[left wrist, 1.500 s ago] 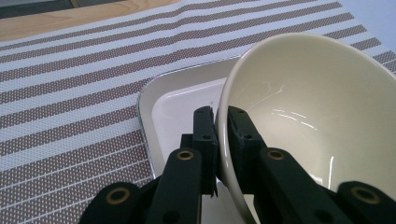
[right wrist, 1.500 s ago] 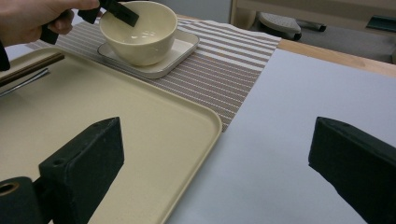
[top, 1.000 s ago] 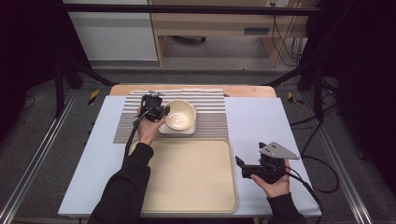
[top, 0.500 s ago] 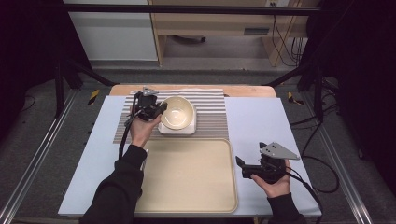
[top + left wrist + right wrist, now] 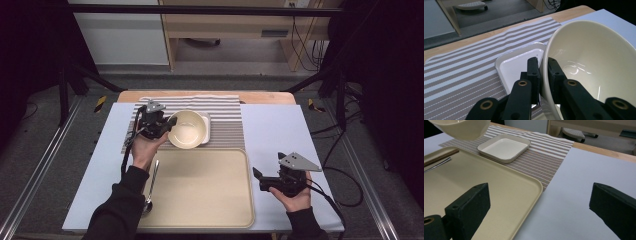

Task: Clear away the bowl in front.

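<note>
Left hand-held gripper (image 5: 167,131) was pinching the bowl (image 5: 188,129) rim, tilted just above the white plate (image 5: 205,121), right hand-held gripper (image 5: 259,180) sat wide open holding nothing, so next probably calls for carrying it over the tray (image 5: 210,190).

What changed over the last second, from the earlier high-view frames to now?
The left gripper, clamped on the rim of the cream bowl, lifted it off the white square dish and tipped it; in the right gripper view the bowl hangs clear of the dish. The grip was already on a second ago. The right gripper stayed open beside the beige tray, and the spoon and striped mat kept their places.
</note>
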{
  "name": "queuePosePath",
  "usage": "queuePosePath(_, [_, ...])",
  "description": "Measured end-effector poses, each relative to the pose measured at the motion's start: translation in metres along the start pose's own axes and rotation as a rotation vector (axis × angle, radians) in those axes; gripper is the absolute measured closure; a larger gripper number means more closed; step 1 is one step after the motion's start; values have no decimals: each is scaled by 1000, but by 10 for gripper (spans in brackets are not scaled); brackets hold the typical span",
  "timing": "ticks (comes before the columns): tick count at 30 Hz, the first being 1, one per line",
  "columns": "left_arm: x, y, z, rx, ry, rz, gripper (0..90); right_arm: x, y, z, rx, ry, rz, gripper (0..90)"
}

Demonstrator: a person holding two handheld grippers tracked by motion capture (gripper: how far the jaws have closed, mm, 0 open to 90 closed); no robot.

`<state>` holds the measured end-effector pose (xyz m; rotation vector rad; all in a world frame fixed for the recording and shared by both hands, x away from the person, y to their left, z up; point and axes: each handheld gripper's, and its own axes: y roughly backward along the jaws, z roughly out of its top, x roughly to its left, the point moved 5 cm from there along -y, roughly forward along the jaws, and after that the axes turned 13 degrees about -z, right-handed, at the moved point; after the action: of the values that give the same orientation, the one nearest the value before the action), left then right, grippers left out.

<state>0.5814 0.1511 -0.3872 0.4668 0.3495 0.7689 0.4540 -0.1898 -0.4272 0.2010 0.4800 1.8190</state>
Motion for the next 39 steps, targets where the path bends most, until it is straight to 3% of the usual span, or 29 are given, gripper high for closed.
queuePosePath(7, [-10, 10, -13, 7, -16, -22, 821, 0, 0, 0, 0, 2, 0, 37])
queuePosePath(18, [-26, 14, -37, 44, -36, -54, 821, 0, 0, 0, -1, 0, 1, 37])
queuePosePath(28, [-27, -5, -63, 94, -14, -72, 820, 1, -1, -1, 3, 2, 3, 37])
queuePosePath(39, [-25, -21, -78, 145, 3, -72, 819, 1, -1, -1, 5, 7, 0, 37])
